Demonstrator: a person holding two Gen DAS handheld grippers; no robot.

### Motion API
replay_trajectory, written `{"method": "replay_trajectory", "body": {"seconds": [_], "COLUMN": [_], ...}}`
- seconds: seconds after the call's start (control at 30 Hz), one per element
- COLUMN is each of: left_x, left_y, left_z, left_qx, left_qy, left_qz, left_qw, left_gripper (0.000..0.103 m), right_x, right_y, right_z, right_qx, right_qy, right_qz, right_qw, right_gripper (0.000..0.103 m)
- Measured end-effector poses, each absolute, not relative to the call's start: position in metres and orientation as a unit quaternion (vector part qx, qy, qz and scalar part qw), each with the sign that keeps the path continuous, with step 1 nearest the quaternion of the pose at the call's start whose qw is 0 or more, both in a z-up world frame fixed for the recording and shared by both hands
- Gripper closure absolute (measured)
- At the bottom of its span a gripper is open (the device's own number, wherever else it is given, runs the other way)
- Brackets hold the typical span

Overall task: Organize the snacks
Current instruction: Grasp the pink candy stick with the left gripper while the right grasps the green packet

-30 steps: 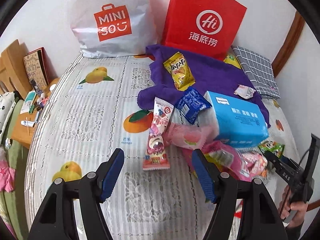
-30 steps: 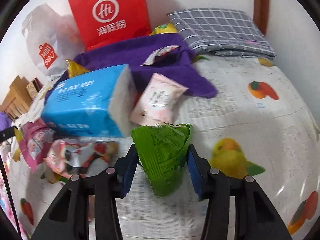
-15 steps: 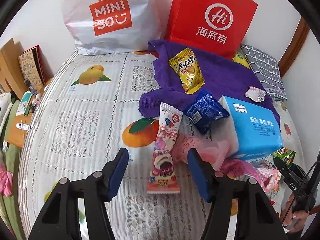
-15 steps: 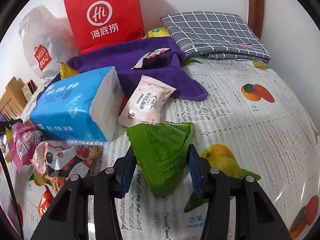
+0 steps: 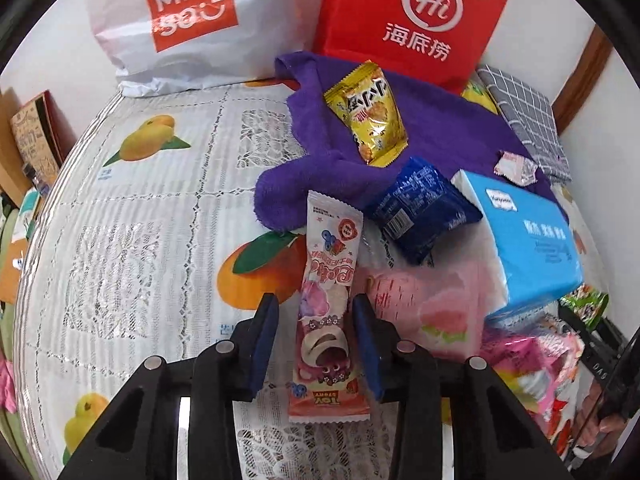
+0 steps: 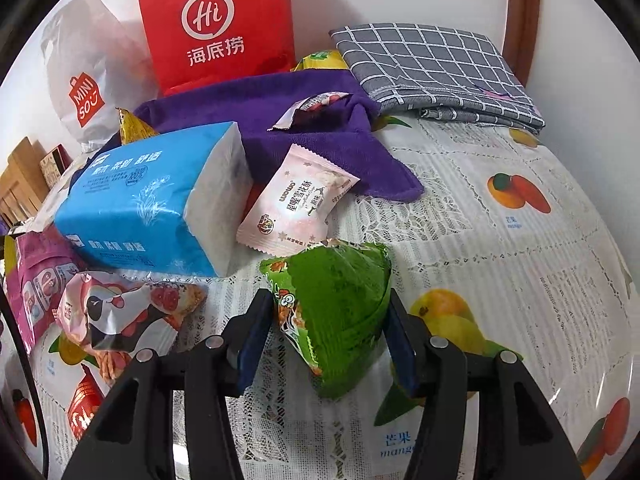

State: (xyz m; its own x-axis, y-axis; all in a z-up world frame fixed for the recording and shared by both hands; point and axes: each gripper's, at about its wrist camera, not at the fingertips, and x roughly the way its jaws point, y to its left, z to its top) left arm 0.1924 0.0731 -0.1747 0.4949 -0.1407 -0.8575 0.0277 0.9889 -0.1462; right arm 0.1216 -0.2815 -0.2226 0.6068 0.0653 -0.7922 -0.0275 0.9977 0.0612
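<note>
A long pink candy packet (image 5: 326, 304) lies on the fruit-print tablecloth (image 5: 140, 208). My left gripper (image 5: 316, 340) is open, its blue pads on either side of the packet's lower half with small gaps. My right gripper (image 6: 326, 338) is shut on a green snack bag (image 6: 336, 312), held just above the cloth. Other snacks lie around: a yellow packet (image 5: 368, 114) and a dark blue packet (image 5: 420, 210) on a purple towel (image 5: 440, 136), a pale pink packet (image 6: 296, 204), a cartoon bag (image 6: 120, 312).
A blue tissue pack (image 6: 152, 200) sits in the middle of the pile. A red Hi paper bag (image 5: 412, 20) and a white Miniso bag (image 5: 184, 20) stand at the wall. A folded grey checked cloth (image 6: 436, 68) lies at the back right.
My left gripper moved forward over the long pink packet and narrowed around it. My right gripper kept the green bag and drew it slightly back and right.
</note>
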Motion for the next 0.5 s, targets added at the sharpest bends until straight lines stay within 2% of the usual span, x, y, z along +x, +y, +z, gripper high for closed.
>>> {"method": "replay_trajectory", "body": {"seconds": [0.07, 0.17, 0.5], "left_x": [0.191, 0.19, 0.173], "left_y": [0.07, 0.069, 0.069], "left_z": [-0.175, -0.176, -0.164], "left_qx": [-0.043, -0.038, -0.036], "left_qy": [0.496, 0.493, 0.487], "left_qz": [-0.047, -0.051, -0.049], "left_qw": [0.866, 0.868, 0.871], "left_gripper": [0.068, 0.081, 0.083], "right_x": [0.122, 0.122, 0.122], "right_y": [-0.281, -0.28, -0.28], "right_z": [-0.223, -0.223, -0.222], "right_qx": [0.02, 0.018, 0.02], "right_qy": [0.443, 0.443, 0.442], "right_qz": [0.027, 0.026, 0.025], "right_qw": [0.896, 0.896, 0.897], "right_gripper": [0.046, 0.046, 0.047]}}
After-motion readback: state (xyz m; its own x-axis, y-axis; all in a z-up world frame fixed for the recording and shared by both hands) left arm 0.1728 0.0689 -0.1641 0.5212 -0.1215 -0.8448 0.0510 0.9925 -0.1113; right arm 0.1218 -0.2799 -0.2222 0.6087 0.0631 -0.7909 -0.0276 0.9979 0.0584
